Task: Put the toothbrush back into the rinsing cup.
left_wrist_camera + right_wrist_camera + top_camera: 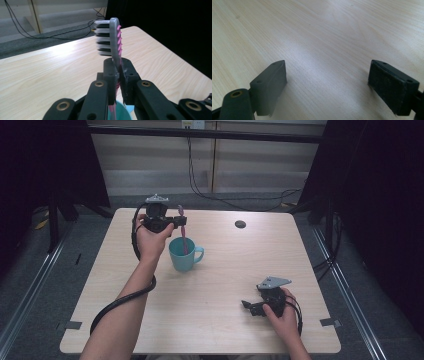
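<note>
A: Biggest first. We've got the light wooden table, rounded corners, with a small dark round hole near its far edge, right of centre.

B: Agreed. Around it we see grey floor and black cables trailing by the back wall. Next?

A: The person's left forearm comes in from the bottom left, and the left hand holds the left gripper up over the far-left part of the table. Its cable loops down along the arm.

B: Jaws there? In the left gripper view we see them closed tight on the toothbrush, clamped on the neck just below the head.

A: Yes. Grey and pink toothbrush, white and dark bristles facing left in that view, head sticking up above the jaws. Handle runs down into the teal mug.

B: We put the mug left of the table's centre, upright, handle pointing right. Whether the brush touches the mug's bottom, we can't tell.

A: The right hand holds the right gripper low at the near-right of the table, well apart from the mug.

B: In the right gripper view its jaws stand wide apart, nothing between them, just bare wood below.
</note>
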A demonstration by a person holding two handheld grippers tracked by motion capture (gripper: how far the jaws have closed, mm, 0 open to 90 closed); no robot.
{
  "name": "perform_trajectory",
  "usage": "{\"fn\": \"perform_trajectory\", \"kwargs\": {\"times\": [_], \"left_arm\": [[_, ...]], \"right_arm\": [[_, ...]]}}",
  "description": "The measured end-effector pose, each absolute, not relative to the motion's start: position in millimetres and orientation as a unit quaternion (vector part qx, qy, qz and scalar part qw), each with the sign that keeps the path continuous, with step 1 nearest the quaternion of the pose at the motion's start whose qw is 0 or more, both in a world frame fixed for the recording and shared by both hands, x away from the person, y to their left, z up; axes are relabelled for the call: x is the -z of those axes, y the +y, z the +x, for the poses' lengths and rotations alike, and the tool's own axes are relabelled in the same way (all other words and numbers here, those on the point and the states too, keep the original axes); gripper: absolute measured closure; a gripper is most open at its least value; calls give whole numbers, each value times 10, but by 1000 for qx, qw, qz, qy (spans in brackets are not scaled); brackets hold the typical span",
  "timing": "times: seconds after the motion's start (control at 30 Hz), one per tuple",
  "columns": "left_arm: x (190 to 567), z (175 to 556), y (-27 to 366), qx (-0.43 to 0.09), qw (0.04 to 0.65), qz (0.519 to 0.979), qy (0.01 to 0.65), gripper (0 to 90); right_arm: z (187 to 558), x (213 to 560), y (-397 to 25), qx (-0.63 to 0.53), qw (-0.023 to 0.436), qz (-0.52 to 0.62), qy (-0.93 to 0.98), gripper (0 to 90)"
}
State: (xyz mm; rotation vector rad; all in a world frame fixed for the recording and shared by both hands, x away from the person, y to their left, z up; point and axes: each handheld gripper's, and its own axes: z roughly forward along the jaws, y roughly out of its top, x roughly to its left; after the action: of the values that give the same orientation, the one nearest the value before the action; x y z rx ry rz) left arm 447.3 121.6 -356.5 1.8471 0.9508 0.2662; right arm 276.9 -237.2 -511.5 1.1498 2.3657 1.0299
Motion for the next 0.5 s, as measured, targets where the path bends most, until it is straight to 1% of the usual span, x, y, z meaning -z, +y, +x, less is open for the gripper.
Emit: {"fn": "perform_trajectory", "kwargs": {"times": [0.5], "left_arm": [[3785, 4414, 1151, -108, 487, 772, 394, 846]], "right_arm": [[2770, 5116, -2373, -360, 157, 401, 828, 145]]}}
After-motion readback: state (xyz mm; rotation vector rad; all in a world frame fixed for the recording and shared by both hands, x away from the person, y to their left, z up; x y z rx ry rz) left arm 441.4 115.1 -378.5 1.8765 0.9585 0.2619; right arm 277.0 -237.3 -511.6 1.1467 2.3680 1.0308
